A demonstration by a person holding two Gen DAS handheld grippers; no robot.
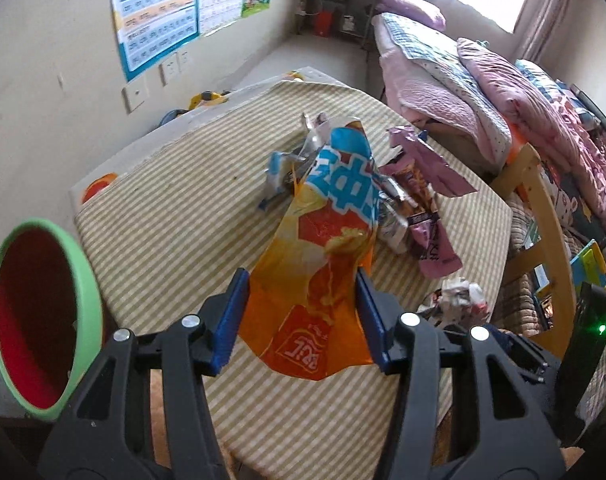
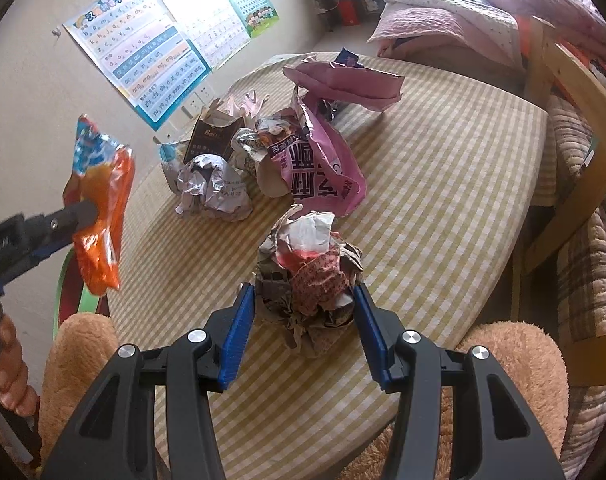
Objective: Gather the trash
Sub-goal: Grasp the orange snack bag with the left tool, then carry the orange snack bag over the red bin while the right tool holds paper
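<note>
Striped table point(image 1: 175, 216), jaws clamping orange bag point(image 1: 315, 280)

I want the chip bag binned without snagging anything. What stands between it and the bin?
Nothing visible does. The left gripper holds the chip bag lifted off the table, and the bin sits open at the table's left edge with only bare cloth between. The other wrappers lie on the far side.

Right gripper point(image 2: 303, 320) around crumpled wrapper wad point(image 2: 309, 276)
</note>
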